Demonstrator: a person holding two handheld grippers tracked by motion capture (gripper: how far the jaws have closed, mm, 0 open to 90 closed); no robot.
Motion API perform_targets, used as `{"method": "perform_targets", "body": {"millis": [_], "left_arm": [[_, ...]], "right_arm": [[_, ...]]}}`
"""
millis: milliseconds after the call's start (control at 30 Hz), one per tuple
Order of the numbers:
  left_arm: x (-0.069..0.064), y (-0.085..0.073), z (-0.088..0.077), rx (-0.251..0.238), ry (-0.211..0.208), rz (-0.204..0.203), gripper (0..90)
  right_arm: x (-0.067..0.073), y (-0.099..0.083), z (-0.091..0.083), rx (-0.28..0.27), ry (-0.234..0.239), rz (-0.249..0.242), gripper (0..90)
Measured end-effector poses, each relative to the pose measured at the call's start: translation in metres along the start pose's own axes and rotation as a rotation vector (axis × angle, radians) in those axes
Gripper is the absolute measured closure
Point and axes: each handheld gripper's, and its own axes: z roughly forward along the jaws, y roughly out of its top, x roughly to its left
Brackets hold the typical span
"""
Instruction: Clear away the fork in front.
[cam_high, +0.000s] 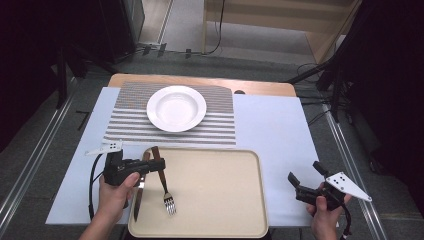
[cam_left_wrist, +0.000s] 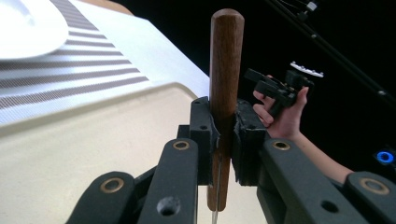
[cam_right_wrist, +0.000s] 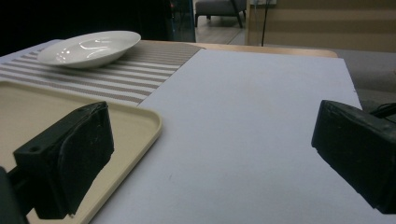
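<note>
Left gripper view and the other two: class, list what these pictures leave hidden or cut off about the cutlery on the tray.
1. Knife: left gripper view, blade cut off by the bottom edge; the left gripper covers its lower handle.
2. High view: the left gripper covers the knife's handle middle; whether the fork is also clamped cannot be told.
3. Tray: right gripper view, its own black jaw hides the near part.

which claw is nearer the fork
Left. The left claw sits at the tray's left edge, shut on a knife, right beside the fork. The right claw is open over the white sheet, off the tray's right side.
</note>
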Motion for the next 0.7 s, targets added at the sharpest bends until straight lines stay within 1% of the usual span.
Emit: {"method": "perform_targets", "body": {"millis": [100,267,367,433,500,567,633,667,700], "left_arm": [[0.004,-0.002,0.002,0.019,-0.006,-0.009,79.5],[0.009,-0.002,0.005,0.039,0.007,-0.017,79.5],[0.013,-0.002,0.006,0.044,0.004,-0.031,79.5],[0.014,-0.002,0.006,0.05,0.01,-0.036,79.5],[0.016,-0.002,0.007,0.053,0.021,-0.038,79.3],[0.018,-0.002,0.007,0.058,0.046,-0.033,78.6],[0.021,-0.003,0.008,0.059,0.052,-0.035,78.0],[0.022,-0.003,0.009,0.065,0.068,-0.03,77.6],[0.023,-0.003,0.009,0.068,0.095,-0.019,76.9]], "right_arm": [[-0.001,-0.002,0.001,0.005,-0.001,0.001,0.0],[-0.004,-0.003,0.004,0.011,-0.007,0.005,0.0],[-0.005,-0.004,0.004,0.014,-0.008,0.007,0.0],[-0.006,-0.004,0.004,0.015,-0.011,0.008,0.0],[-0.007,-0.004,0.005,0.016,-0.014,0.007,0.0],[-0.007,-0.005,0.006,0.017,-0.016,0.011,0.0],[-0.008,-0.005,0.006,0.019,-0.018,0.014,0.0],[-0.009,-0.005,0.006,0.017,-0.015,0.017,0.0],[-0.009,-0.005,0.006,0.016,-0.012,0.026,0.0]]}}
